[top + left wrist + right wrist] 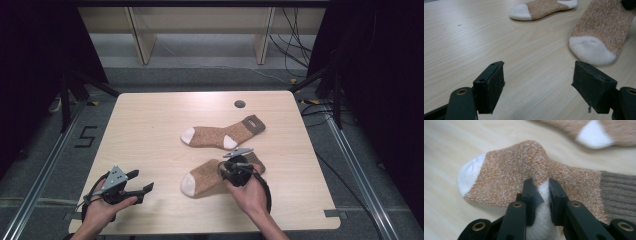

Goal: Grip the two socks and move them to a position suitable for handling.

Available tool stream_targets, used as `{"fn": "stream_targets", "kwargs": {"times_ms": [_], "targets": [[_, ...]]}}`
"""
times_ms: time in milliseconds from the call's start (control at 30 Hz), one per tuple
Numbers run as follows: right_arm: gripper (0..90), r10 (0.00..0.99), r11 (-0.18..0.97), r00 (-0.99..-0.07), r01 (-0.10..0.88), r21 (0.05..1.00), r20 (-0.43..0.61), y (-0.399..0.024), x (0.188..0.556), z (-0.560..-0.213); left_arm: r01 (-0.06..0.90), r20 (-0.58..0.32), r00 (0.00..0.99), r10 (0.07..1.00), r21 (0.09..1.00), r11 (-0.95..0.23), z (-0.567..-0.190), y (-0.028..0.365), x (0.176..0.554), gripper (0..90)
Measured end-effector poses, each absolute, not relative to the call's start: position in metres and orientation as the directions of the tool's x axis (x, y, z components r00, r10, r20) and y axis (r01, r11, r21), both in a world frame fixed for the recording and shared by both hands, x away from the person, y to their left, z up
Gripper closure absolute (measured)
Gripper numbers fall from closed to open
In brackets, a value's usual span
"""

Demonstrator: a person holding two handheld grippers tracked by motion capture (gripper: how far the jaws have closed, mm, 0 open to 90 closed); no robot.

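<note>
Two brown socks with white toes and heels lie on the wooden table (150, 125). The far sock (222, 134) (541, 8) (594, 132) lies flat across the middle. Closer to me, the near sock (202, 177) (599, 32) (511, 175) points its toe to the left. My right gripper (235, 167) (541, 187) is shut on this sock's white heel, and the fabric bunches up between the pads. At the front left my left gripper (142, 182) (539, 72) stands open just above bare wood, with nothing between its jaws and the near sock's toe off to its right.
A dark round grommet hole (240, 104) sits near the table's far edge. Beyond the table stand wooden shelf legs (142, 45), and cables (295, 50) trail on the floor at the back right. Bare wood lies left of the socks.
</note>
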State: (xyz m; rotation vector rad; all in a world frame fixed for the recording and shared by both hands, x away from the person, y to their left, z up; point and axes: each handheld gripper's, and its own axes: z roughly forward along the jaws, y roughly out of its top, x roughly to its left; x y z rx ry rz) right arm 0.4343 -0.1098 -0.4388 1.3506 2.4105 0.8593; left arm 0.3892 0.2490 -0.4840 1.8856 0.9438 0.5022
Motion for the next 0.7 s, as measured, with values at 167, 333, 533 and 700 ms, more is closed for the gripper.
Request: {"fn": "stream_targets", "kwargs": {"times_ms": [167, 333, 533, 700], "targets": [[76.4, 0.819, 0.422, -0.567, 0.7, 0.576, 0.089, -0.077, 0.419, -0.452, 0.38, -0.046, 0.684, 0.728, 0.874, -0.302, -0.481, 0.23, 0.384, 30.4], [71.8, 0.799, 0.454, -0.593, 0.704, 0.546, 0.101, -0.061, 0.414, -0.467, 0.406, -0.054, 0.74, 0.671, 0.83, -0.381, -0.489, 0.21, 0.382, 41.0], [52.3, 0.776, 0.438, -0.611, 0.7, 0.565, 0.157, -0.066, 0.415, -0.466, 0.432, -0.05, 0.767, 0.64, 0.777, -0.457, -0.498, 0.203, 0.381, 46.7], [48.7, 0.847, 0.367, -0.526, 0.685, 0.63, 0.078, -0.117, 0.442, -0.442, 0.434, -0.03, 0.774, 0.632, 0.752, -0.496, -0.499, 0.204, 0.383, 49.5]]}}
